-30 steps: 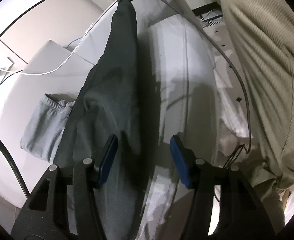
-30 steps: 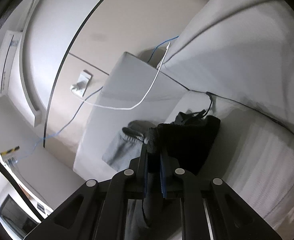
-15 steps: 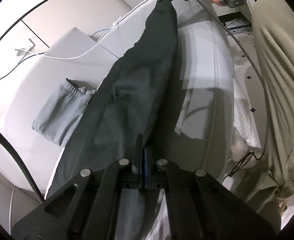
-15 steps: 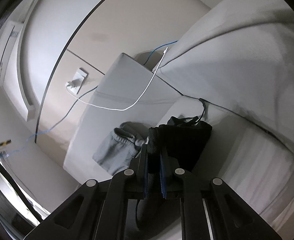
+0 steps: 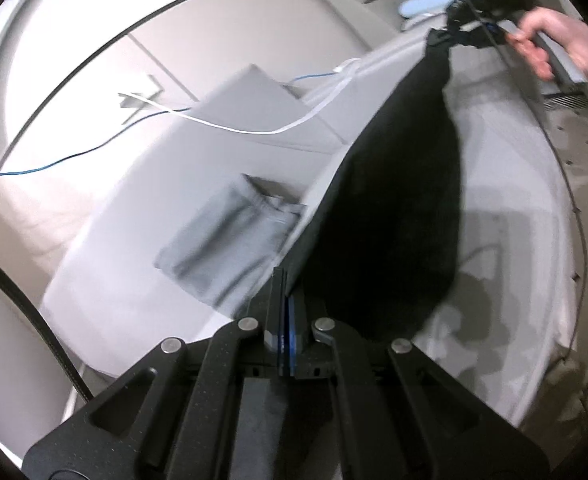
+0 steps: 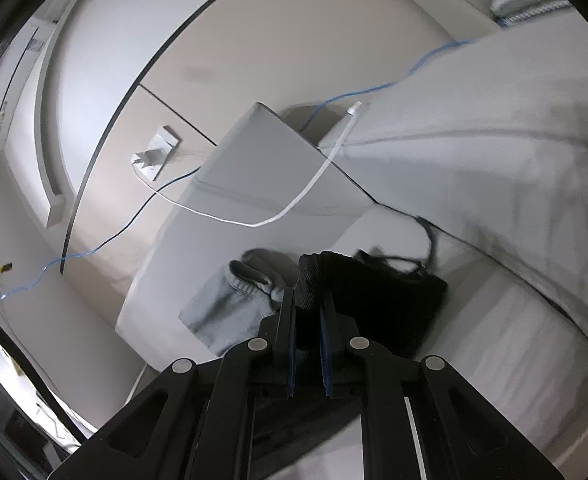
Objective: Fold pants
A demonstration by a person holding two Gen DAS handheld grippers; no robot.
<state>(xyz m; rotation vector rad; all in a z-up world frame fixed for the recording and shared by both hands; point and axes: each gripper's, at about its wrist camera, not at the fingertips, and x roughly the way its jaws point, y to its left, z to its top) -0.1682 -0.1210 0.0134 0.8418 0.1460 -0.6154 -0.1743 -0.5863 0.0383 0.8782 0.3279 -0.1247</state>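
Note:
Dark pants [image 5: 390, 208] hang stretched in the air between my two grippers, above a pale sofa. My left gripper [image 5: 285, 312] is shut on the lower edge of the pants. My right gripper [image 6: 308, 312] is shut on the ribbed waistband of the pants [image 6: 358, 292]. In the left wrist view the right gripper [image 5: 454, 30] shows at the top right, held by a hand, pinching the pants' other end.
Folded grey pants [image 5: 230, 248] lie on the sofa seat [image 5: 114, 280], also in the right wrist view [image 6: 230, 304]. A white cable [image 5: 254, 130] and a blue cable [image 5: 54, 164] run across the armrest. A light blue object [image 5: 426, 4] sits on the sofa back.
My left gripper closed on the pants' edge and lifted it. The pants now hang stretched and raised between both grippers. The right gripper kept its hold and moved away.

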